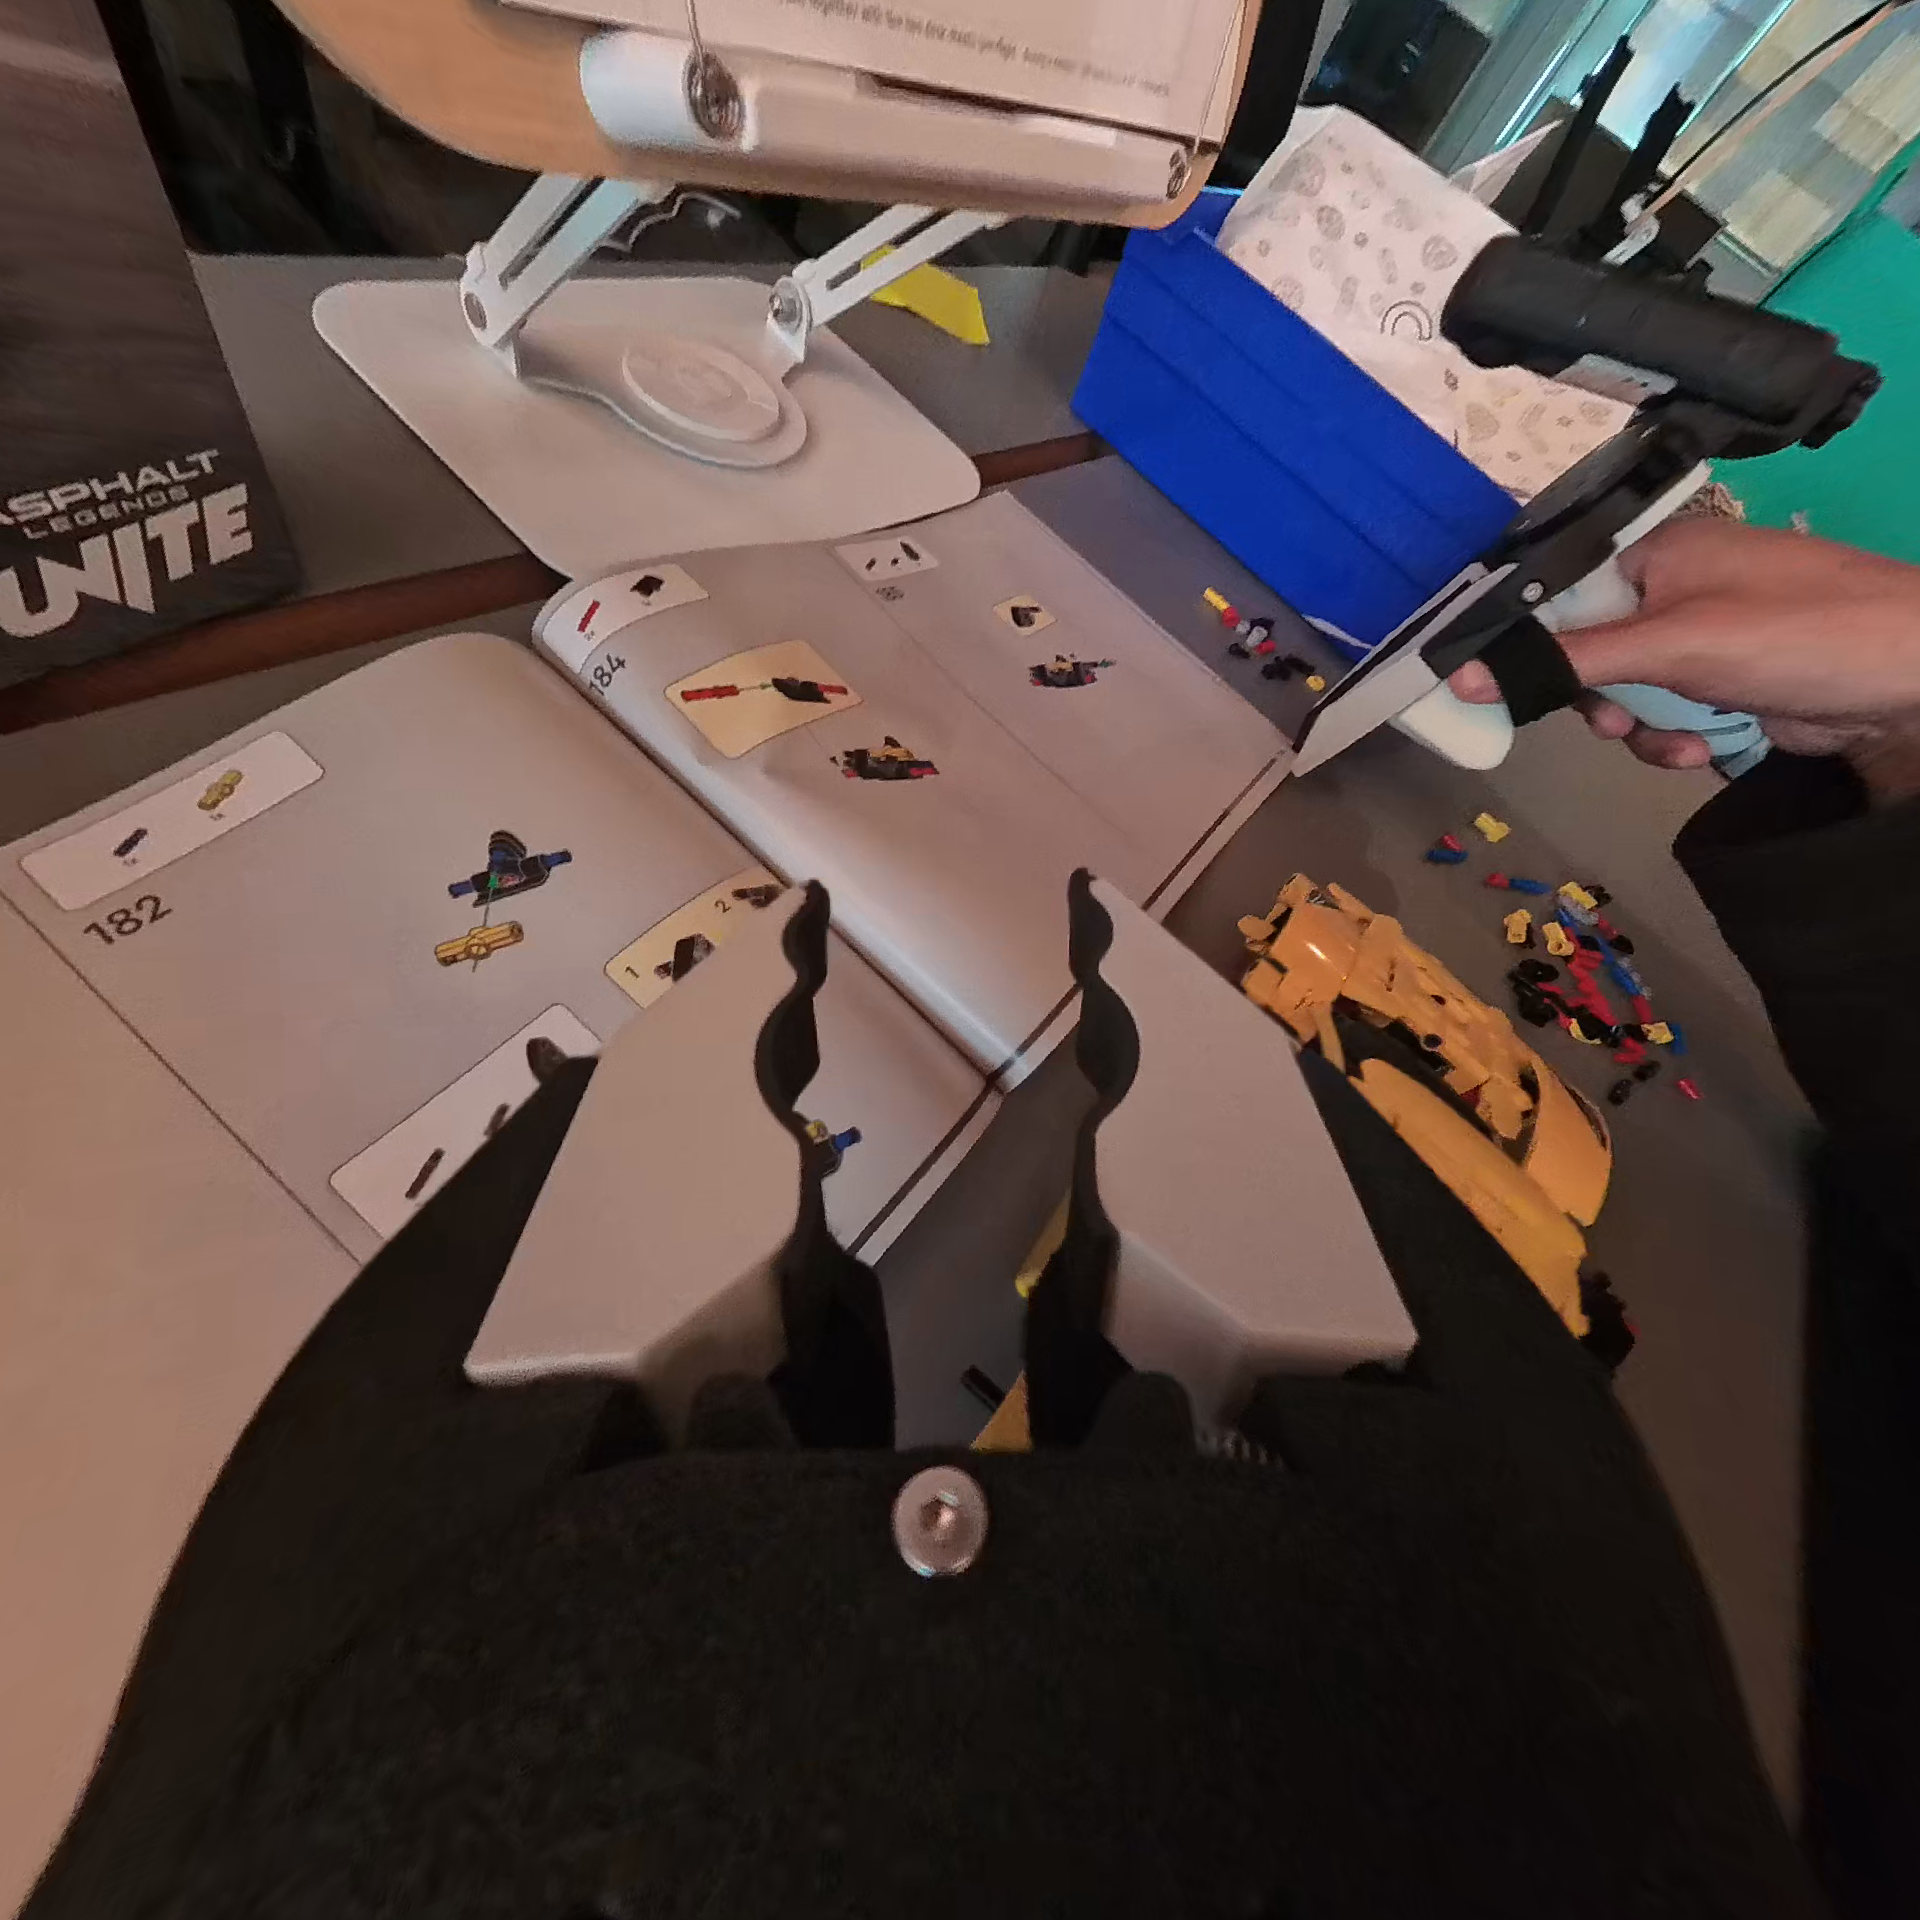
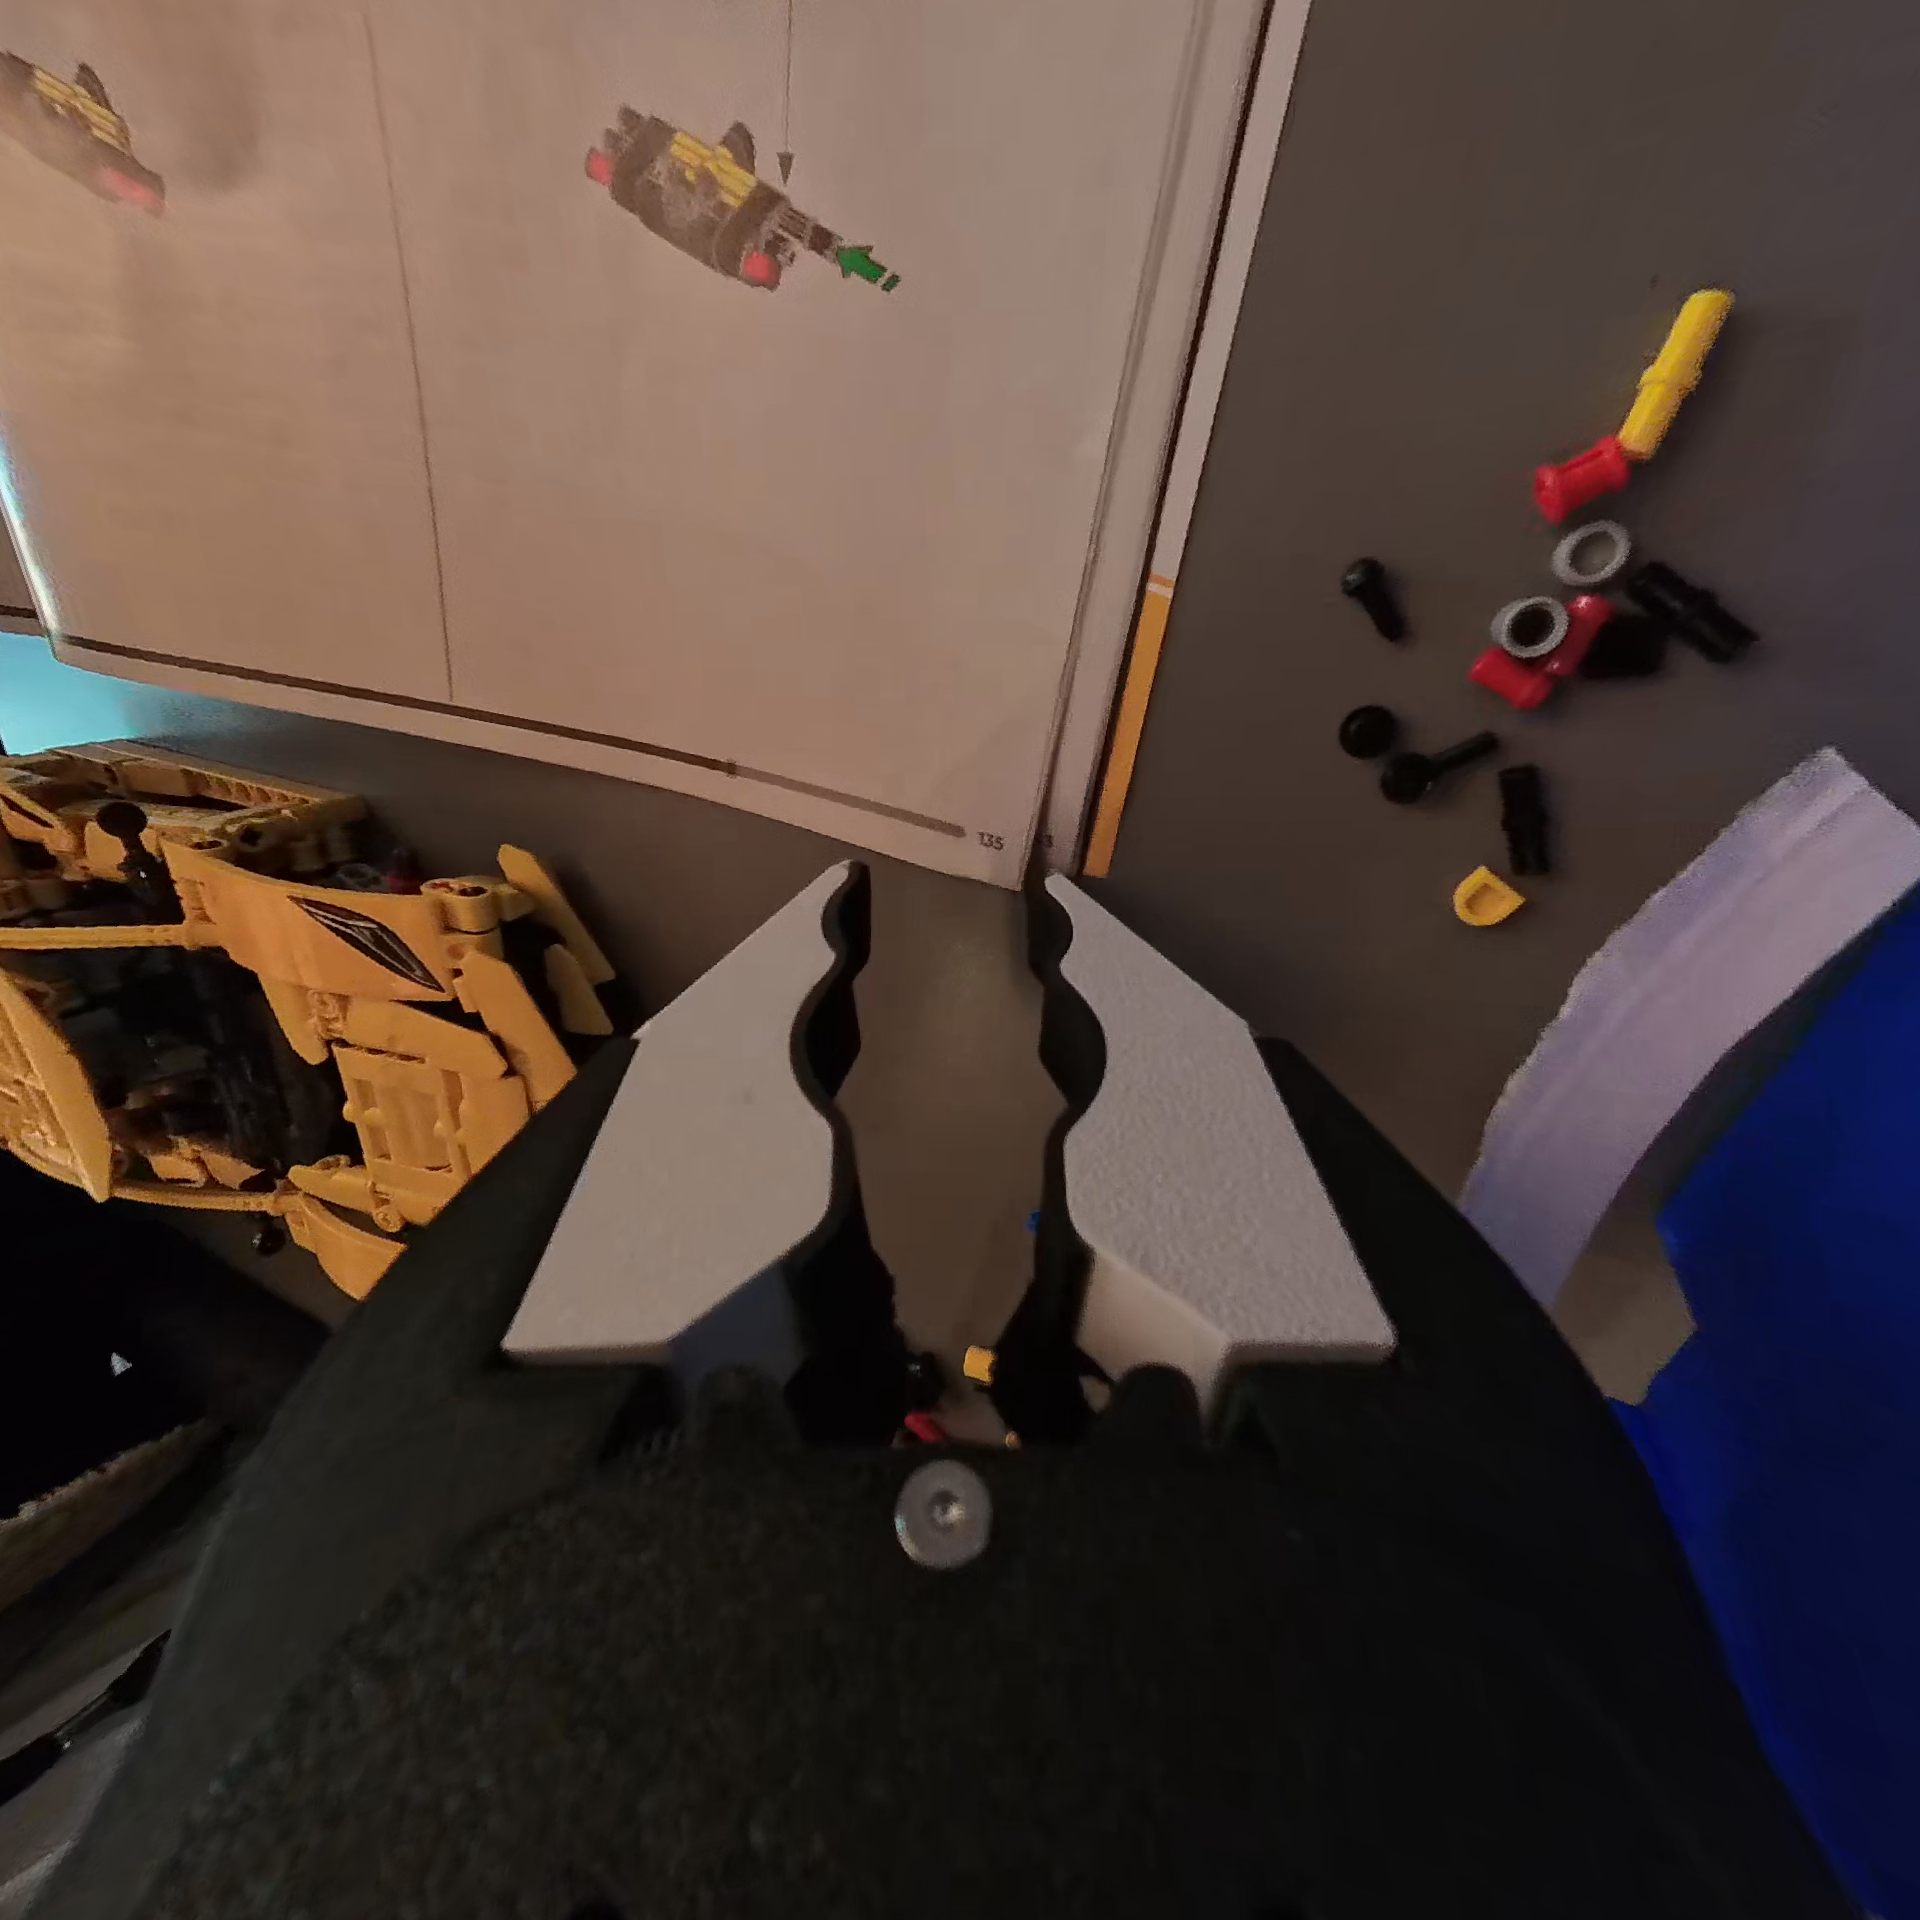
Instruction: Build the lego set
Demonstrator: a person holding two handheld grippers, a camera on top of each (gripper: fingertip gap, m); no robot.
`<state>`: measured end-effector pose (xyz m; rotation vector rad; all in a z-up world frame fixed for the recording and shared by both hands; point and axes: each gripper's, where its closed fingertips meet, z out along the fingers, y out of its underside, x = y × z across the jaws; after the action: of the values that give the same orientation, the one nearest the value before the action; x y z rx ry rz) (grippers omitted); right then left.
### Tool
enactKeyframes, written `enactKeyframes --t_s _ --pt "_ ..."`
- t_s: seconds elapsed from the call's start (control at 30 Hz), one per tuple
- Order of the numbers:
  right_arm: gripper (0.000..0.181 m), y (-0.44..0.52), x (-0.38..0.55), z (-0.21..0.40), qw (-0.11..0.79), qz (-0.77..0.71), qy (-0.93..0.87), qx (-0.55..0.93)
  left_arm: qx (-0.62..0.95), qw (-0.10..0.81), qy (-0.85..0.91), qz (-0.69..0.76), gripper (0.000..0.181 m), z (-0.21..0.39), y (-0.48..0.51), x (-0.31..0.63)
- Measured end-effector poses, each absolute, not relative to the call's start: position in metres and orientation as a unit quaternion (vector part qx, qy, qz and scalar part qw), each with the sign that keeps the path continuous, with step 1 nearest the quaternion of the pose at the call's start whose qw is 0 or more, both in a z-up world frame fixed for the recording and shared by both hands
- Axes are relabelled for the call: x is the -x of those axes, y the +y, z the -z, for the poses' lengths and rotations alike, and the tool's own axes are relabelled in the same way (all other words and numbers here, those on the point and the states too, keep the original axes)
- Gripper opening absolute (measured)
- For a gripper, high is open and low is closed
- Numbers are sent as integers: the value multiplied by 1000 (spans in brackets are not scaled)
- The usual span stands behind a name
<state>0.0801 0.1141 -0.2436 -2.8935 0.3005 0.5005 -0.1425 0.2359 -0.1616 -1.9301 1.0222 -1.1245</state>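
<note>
A partly built yellow lego car (image 1: 1423, 1070) lies on the grey table right of the open instruction booklet (image 1: 520, 914). It also shows in the right wrist view (image 2: 260, 1029) at the left. My left gripper (image 1: 945, 894) is open and empty above the booklet's right pages. My right gripper (image 2: 945, 883) is open and empty, hovering at the booklet's corner (image 2: 727, 499); it also shows in the left wrist view (image 1: 1351, 717), held by a hand. A small cluster of loose red, yellow, black and grey pieces (image 2: 1548, 613) lies to its right.
A blue bin (image 1: 1278, 436) with patterned paper stands at the back right; its edge shows in the right wrist view (image 2: 1787, 1351). A white stand (image 1: 644, 416) holds a board behind the booklet. A dark box (image 1: 114, 436) stands at the left. More loose pieces (image 1: 1569, 966) lie right of the car. Left tips to right tips: about 25 cm.
</note>
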Motion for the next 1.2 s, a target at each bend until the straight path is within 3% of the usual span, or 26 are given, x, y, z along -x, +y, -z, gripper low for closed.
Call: enactKeyframes --t_s 0.13,0.4,0.67,0.87,0.9,1.0,1.03,1.1,1.2 --pt "25 118 -80 239 110 -173 95 974 742 333 391 431 46 164 236 142" --pt "0 140 -66 217 187 -255 88 945 737 327 392 443 46 162 232 139" --pt "0 158 57 147 312 -251 -216 891 681 272 303 609 48 124 217 125" --pt "0 164 131 162 322 -133 -372 860 667 236 300 640 57 117 206 119" --pt "0 164 137 162 327 -136 -376 856 669 235 297 640 54 119 207 120" --pt "0 164 139 160 328 -157 -363 858 655 225 271 669 10 114 210 127" --pt "8 165 139 154 343 -171 -356 852 648 222 261 680 0 112 212 129" --pt "42 164 144 135 373 -240 -326 835 637 212 248 698 0 109 213 131" --pt "70 187 125 105 454 -278 -246 810 630 207 240 709 0 107 213 131"
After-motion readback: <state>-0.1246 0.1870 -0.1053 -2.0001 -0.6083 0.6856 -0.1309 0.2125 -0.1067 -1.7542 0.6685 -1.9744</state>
